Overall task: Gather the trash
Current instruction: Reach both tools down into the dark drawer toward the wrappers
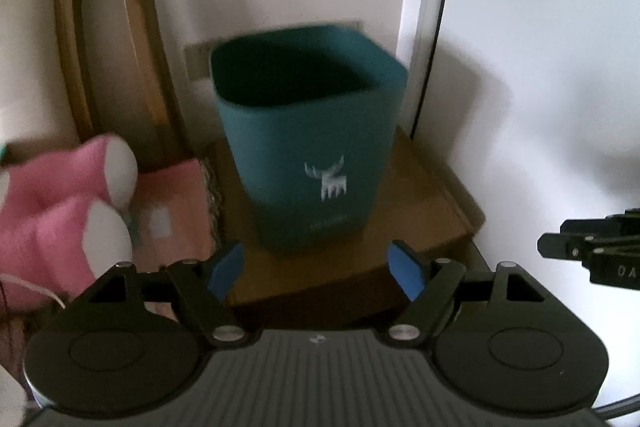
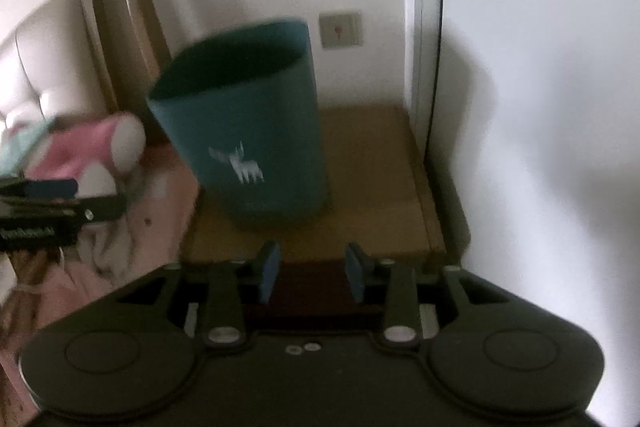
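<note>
Teal bin [image 1: 308, 143] stands upright on the brown bench [image 1: 424, 211], straight ahead of left tongs [image 1: 316, 267], wide open, empty. Right tongs [image 2: 312, 269], half open, empty, sit right of the bin.

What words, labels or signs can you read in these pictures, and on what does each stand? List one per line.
White deer sign, no letters: on the bin.
Small print under the deer: too blurred to read.
"OA", cut off at the picture's edge: on the right gripper.
Red mark on the wall plate: too blurred to read.
</note>
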`<action>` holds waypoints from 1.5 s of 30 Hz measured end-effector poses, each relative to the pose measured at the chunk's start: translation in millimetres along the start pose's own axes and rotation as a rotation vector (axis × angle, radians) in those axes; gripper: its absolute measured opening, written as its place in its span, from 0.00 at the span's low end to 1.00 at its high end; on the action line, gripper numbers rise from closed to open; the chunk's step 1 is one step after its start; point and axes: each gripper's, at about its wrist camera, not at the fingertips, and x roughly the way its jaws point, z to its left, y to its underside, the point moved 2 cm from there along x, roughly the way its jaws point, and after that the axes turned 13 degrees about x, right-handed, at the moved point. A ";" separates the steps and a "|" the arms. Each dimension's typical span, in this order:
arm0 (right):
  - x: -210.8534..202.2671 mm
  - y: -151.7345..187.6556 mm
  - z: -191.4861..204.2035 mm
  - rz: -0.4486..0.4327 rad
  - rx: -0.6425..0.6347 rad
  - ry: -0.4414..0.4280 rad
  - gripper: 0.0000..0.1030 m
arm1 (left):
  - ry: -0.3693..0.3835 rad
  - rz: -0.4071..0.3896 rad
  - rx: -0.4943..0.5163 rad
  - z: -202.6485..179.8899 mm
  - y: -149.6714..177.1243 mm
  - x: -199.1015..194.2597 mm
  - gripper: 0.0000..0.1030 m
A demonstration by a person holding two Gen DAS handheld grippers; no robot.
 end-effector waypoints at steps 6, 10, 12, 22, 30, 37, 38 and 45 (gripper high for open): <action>57.4 51.0 -26.4 0.095 -0.073 0.025 0.36 | 0.001 0.085 -0.087 -11.5 52.4 51.1 0.81; 110.0 90.8 -49.8 0.171 -0.089 0.020 0.36 | -0.007 0.123 -0.117 -27.9 88.1 100.9 1.00; 136.4 114.1 -62.6 0.201 -0.089 0.021 0.36 | 0.011 0.162 -0.119 -41.1 108.9 133.1 1.00; 289.5 221.9 -135.4 0.327 -0.001 0.057 0.36 | 0.085 0.304 0.022 -122.9 212.8 305.4 1.00; 393.7 300.2 -181.4 0.394 0.031 0.073 0.36 | 0.117 0.361 0.150 -170.8 286.9 415.8 1.00; 473.1 342.3 -213.2 0.437 0.090 0.087 0.36 | 0.175 0.403 0.202 -194.5 330.4 492.7 1.00; 482.5 346.9 -216.4 0.438 0.105 0.091 0.36 | 0.184 0.406 0.202 -198.2 335.8 501.5 1.00; 526.2 367.3 -223.8 0.444 0.104 0.092 0.36 | 0.236 0.427 0.224 -217.2 358.4 547.4 1.00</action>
